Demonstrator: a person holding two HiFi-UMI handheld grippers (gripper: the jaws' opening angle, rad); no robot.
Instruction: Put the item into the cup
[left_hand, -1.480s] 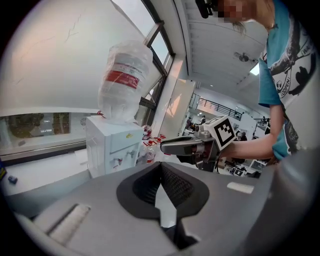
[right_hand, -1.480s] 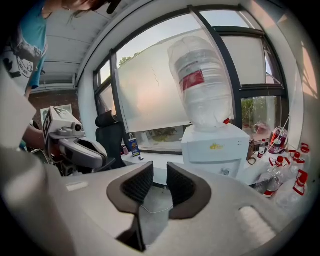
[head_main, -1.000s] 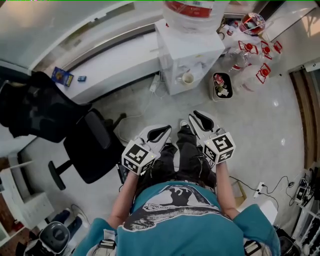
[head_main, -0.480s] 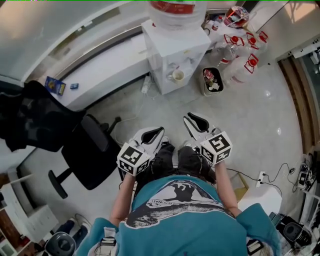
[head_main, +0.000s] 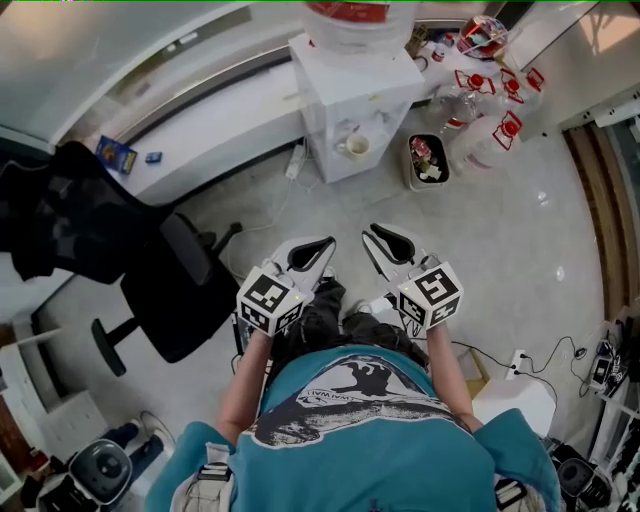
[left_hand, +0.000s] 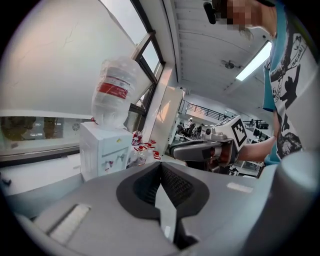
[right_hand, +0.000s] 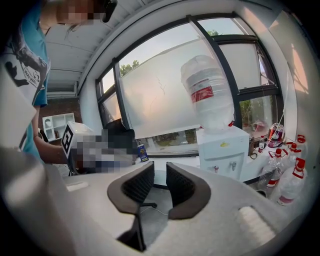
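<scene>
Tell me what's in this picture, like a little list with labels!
left gripper: jaws together, nothing held
right gripper: jaws apart, nothing held
cup: sits at the front of the dispenser
bottle: on top of the dispenser
bin: on the floor, right of the dispenser
chair: black, left of the person
item: not seen in any view

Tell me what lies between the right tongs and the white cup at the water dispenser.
In the head view, only bare grey floor separates the right tongs from the small white cup at the white water dispenser.
</scene>
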